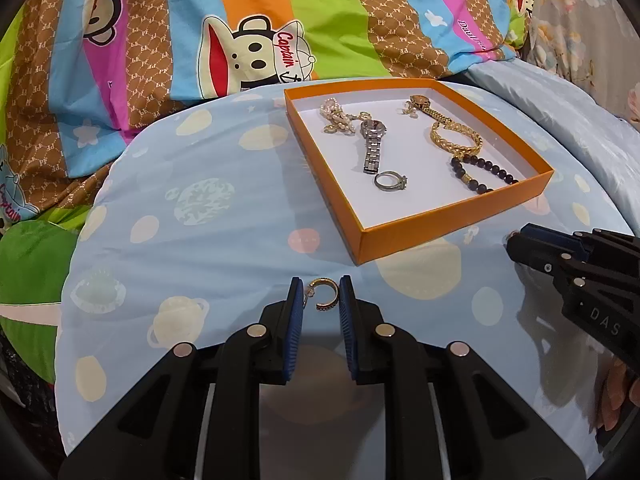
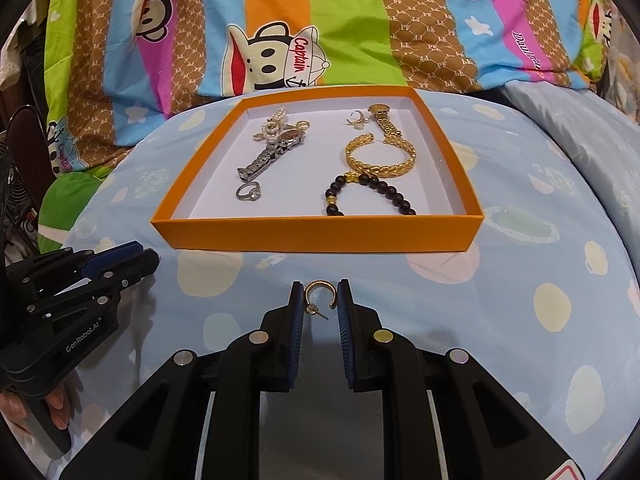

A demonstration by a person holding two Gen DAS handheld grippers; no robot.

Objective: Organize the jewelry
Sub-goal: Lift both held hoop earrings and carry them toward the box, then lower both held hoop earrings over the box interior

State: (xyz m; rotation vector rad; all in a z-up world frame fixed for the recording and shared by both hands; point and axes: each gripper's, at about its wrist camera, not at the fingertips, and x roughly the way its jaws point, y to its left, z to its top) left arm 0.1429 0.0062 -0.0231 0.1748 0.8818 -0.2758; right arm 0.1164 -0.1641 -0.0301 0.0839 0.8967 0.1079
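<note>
Each gripper, left [image 1: 322, 294] and right [image 2: 320, 296], pinches a gold hoop earring [image 1: 325, 295] in narrow fingers, likely a pair bound for the orange tray [image 2: 320, 232] at twelve o'clock.

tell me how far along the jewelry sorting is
Done: the orange cardboard tray already holds the silver watch, silver ring, gold bangle and black bead bracelet. In hand: each gripper, left and right, pinches a gold hoop earring. Left: placing both earrings in the tray.
</note>
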